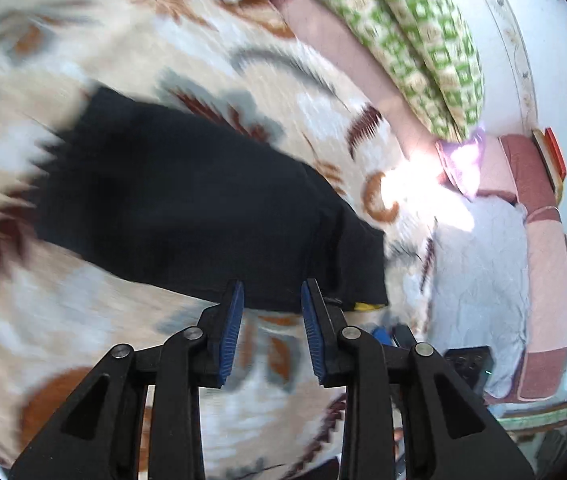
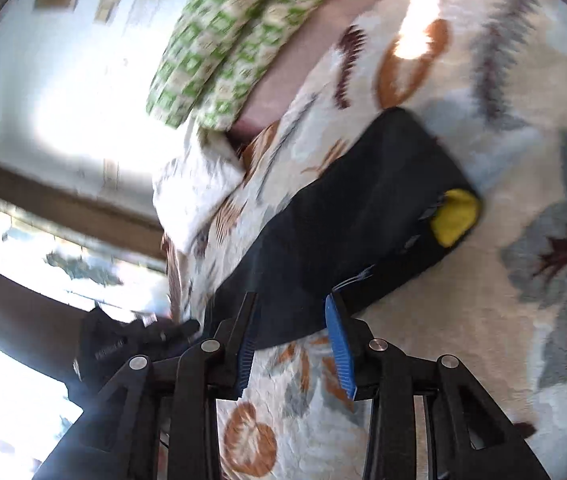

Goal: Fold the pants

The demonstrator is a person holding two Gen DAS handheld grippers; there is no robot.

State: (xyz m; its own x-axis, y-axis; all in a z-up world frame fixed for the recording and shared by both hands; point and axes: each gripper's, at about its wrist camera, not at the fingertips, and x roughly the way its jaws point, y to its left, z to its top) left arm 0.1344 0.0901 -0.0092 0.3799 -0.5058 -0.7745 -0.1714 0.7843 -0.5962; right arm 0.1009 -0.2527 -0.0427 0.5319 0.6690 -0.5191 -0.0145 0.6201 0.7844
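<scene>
Both tongs hover spread and empty above the near edge of the black pants, which lie in a folded block on a leaf-patterned blanket covering the bed. The left tongs point at the pants' near hem; the right tongs tilt toward the end near a yellow patch. Motion blur smears both views; the pants' folds are hard to make out. Green-patterned pillows lie beyond the pants.
</scene>
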